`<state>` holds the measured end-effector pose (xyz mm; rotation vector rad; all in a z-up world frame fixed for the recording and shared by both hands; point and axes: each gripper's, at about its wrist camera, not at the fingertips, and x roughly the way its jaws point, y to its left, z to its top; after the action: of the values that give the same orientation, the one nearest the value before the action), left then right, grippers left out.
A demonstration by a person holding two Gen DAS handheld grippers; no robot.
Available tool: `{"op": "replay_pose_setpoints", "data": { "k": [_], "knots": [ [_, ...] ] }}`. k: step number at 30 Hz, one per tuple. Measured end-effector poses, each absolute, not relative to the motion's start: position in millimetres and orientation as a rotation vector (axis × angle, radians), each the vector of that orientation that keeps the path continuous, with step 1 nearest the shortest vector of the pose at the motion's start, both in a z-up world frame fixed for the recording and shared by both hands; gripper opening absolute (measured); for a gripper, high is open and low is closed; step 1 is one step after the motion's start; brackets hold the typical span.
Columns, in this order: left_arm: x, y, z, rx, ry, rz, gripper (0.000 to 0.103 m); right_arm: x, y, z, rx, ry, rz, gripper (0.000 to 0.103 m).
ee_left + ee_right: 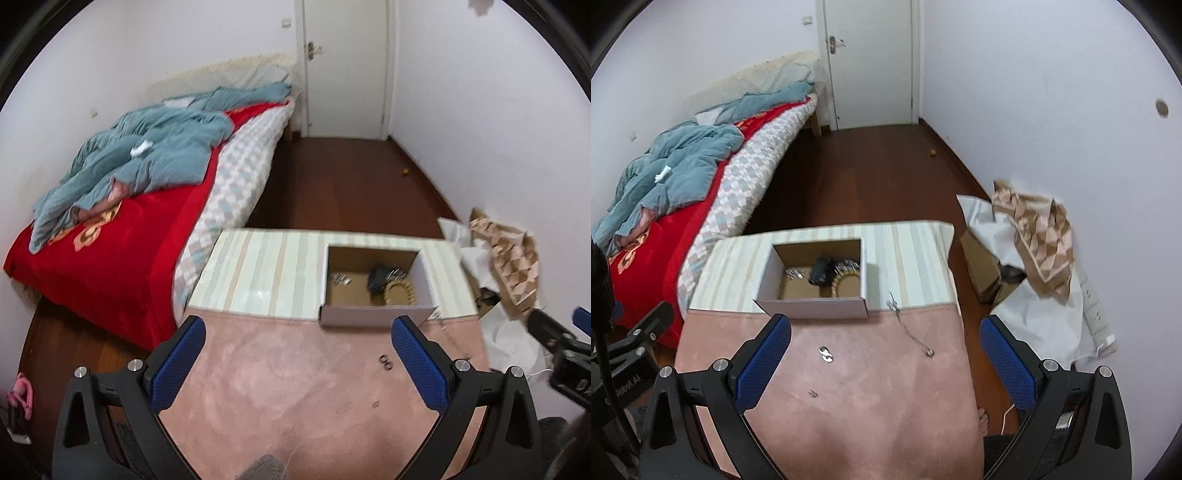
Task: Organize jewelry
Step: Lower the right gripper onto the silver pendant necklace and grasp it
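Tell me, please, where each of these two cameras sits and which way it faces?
Left wrist: on the open left hand-held gripper, facing the cardboard box and door; the other gripper shows at right.
Right wrist: on the open right hand-held gripper, over the necklace; a bare foot shows.
Shared: box, pink cloth, bed, door.

Necklace (911,329), earrings (826,353) on cloth, box (812,308) open

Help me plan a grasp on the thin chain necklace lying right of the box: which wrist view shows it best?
The right wrist view: the necklace lies in full, clasp to pendant, on the pink cloth. In the left wrist view, the chain is blurred beside that gripper's finger.
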<state>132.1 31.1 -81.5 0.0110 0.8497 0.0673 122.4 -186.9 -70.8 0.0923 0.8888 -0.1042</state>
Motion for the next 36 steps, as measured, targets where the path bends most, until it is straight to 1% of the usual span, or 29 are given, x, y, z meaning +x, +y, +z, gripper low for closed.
{"op": "replay_pose_setpoints", "data": {
  "k": [5,6,7,8,11,13,15,18,20,21,22,23,24,25,30,36],
  "knots": [
    [149,27,-142,0.027,0.993,0.089,0.103,128,-222,-131,0.164,1.0,-0.159,0.101],
    [152,24,-153,0.039,1.019,0.094,0.103,130,-230,-146,0.181,1.022,-0.16,0.093],
    [154,21,-162,0.049,1.039,0.094,0.103,131,-235,-154,0.192,1.035,-0.16,0.082],
    [157,18,-174,0.059,1.062,0.092,0.103,135,-241,-169,0.209,1.061,-0.157,0.078],
    [168,11,-198,0.089,1.102,0.105,0.103,148,-256,-204,0.269,1.106,-0.118,0.074],
    [177,7,-215,0.111,1.129,0.126,0.103,161,-259,-225,0.263,1.116,-0.107,0.065],
    [187,7,-230,0.126,1.159,0.138,0.103,174,-256,-241,0.237,1.131,-0.101,0.062],
    [200,7,-247,0.131,1.193,0.158,0.103,193,-254,-268,0.168,1.168,-0.128,0.061],
    [204,9,-252,0.132,1.202,0.166,0.103,200,-253,-281,0.135,1.196,-0.144,0.057],
    [205,9,-253,0.132,1.205,0.165,0.103,202,-253,-288,0.116,1.213,-0.147,0.047],
    [206,9,-255,0.133,1.211,0.167,0.103,203,-252,-293,0.108,1.23,-0.149,0.041],
    [206,10,-257,0.135,1.218,0.167,0.103,200,-251,-291,0.09,1.196,-0.151,0.034],
    [206,11,-259,0.134,1.222,0.167,0.103,200,-249,-291,0.082,1.186,-0.144,0.016],
    [205,12,-260,0.132,1.228,0.166,0.103,199,-247,-290,0.075,1.173,-0.144,0.013],
    [198,16,-256,0.131,1.23,0.148,0.103,192,-248,-288,0.127,1.159,-0.134,0.012],
    [179,18,-242,0.063,1.215,0.054,0.102,167,-249,-252,0.244,1.102,-0.094,0.012]
  ]
}}
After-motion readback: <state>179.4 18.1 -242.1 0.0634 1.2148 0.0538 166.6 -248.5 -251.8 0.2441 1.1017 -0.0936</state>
